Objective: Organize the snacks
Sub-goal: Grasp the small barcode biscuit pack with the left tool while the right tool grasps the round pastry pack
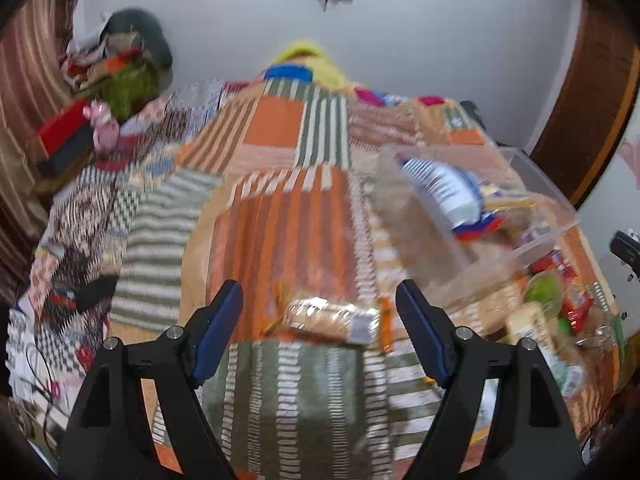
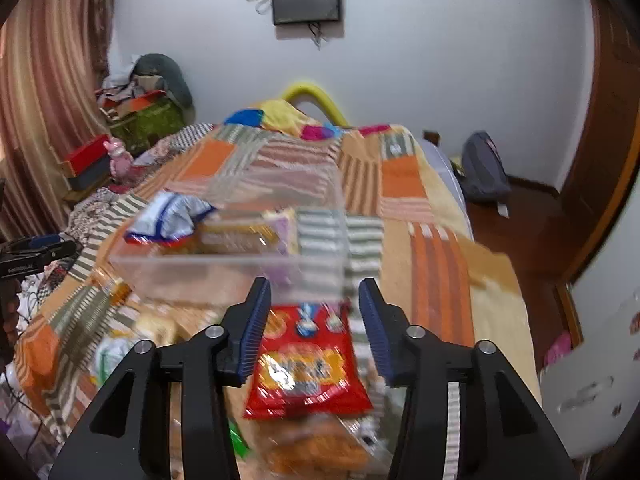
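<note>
Left claw [image 1: 320, 312]: spread, empty, a clear-wrapped biscuit pack [image 1: 334, 319] lying on the patchwork bed [image 1: 280, 220] between its fingers.
Right claw [image 2: 314, 312]: spread, over a red snack bag [image 2: 306, 364] at the bed's near edge.
Clear plastic bin [image 2: 228, 270]: on the bed, holding a blue-white packet [image 2: 168, 218].

Snack packets [image 2: 308, 364] before bin [image 2: 228, 268]

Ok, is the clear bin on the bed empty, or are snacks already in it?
Not empty. The clear bin already holds a blue-and-white bag and some tan packets, seen through its wall. The rest of it looks unfilled.
</note>
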{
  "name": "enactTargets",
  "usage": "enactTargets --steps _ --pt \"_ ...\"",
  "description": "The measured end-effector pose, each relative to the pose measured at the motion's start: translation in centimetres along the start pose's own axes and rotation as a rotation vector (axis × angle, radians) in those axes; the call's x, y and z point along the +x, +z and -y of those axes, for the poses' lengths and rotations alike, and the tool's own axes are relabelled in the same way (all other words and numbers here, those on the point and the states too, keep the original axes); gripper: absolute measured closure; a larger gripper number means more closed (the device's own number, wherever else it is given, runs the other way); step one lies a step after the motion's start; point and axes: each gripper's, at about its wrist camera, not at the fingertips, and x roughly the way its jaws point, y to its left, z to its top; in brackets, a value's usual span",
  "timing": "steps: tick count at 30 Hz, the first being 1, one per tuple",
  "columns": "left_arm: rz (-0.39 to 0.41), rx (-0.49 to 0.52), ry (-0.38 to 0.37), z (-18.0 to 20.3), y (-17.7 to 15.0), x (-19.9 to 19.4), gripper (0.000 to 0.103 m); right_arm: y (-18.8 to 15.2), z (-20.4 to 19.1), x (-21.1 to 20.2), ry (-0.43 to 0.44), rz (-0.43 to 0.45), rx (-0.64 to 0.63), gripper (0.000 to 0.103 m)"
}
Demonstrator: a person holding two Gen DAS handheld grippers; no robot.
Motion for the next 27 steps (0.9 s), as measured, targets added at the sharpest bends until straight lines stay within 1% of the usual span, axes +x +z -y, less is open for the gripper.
enactTargets --steps 5,7,8,10,12,13,15,17,21,25,27 --pt "-0.061 -0.042 0.029 -0.4 -0.5 3.8 0.024 -1.7 1.3 0.7 -0.015 -0.048 0.049 0.057" --pt "-0.073 -0.040 0.042 -0.2 -0.5 5.2 0.024 -2.2 1.6 1.0 -0.008 -0.066 0.070 0.056" --pt "-0.083 -0.037 0.064 0.1 -0.5 6.2 0.024 -2.4 1.7 1.1 -0.008 -0.073 0.076 0.055" --pt "-0.100 -0.030 0.081 0.3 -0.7 7.3 0.024 -2.9 1.8 1.0 -0.010 -0.079 0.081 0.053" --pt "-0.110 -0.025 0.092 0.2 -1.1 8.1 0.023 -3.2 1.9 0.8 -0.003 -0.081 0.087 0.049" --pt "-0.098 -0.031 0.088 0.1 -1.4 8.0 0.023 -3.4 2.0 0.6 -0.002 -0.080 0.088 0.047" --pt "-0.099 -0.030 0.075 -0.2 -1.9 7.4 0.023 -3.8 2.0 0.2 -0.006 -0.077 0.085 0.042" --pt "-0.101 -0.019 0.062 -0.5 -2.6 6.9 0.023 -4.3 2.0 -0.1 -0.014 -0.077 0.080 0.041" --pt "-0.101 0.010 0.070 -1.0 -4.0 5.7 0.020 -4.9 2.1 -0.2 -0.020 -0.090 0.077 0.040" --pt "-0.120 -0.011 0.053 -1.9 -5.4 4.5 0.020 -5.6 2.3 -0.5 -0.012 -0.106 0.085 0.040" --pt "-0.125 -0.013 0.059 -2.2 -6.0 3.9 0.020 -6.0 2.3 -0.6 -0.013 -0.115 0.087 0.039"
